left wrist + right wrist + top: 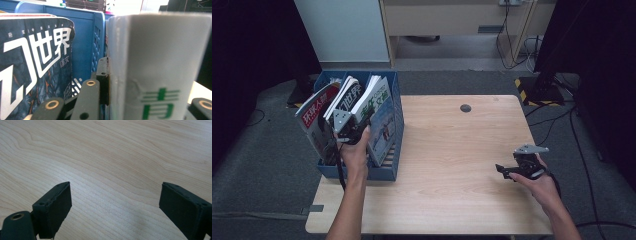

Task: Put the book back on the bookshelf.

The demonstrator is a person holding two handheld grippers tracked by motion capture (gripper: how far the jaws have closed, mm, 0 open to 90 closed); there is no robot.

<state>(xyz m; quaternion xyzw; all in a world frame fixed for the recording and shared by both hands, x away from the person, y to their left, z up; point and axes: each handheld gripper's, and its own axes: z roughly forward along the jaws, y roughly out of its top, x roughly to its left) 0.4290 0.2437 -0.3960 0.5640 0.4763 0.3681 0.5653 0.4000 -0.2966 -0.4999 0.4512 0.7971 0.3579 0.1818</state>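
Note:
A blue file box (397, 131) stands at the table's left edge with several magazines upright in it. My left gripper (354, 125) reaches into the box from the near side, shut on a thick white book with green characters (160, 62), (379, 100). One jaw lies flat against the book's left side and the other sits at its right. A dark magazine with white characters (35, 75) stands just left of that book. My right gripper (503, 171) hovers low over the table's right part, open, with nothing between its fingers (115, 207).
A red-titled magazine (316, 112) leans at the left end of the box. The wooden table (452, 150) has a round cable hole (465, 108) near its far edge. Cables and a yellow-black floor strip (526, 90) lie beyond the table.

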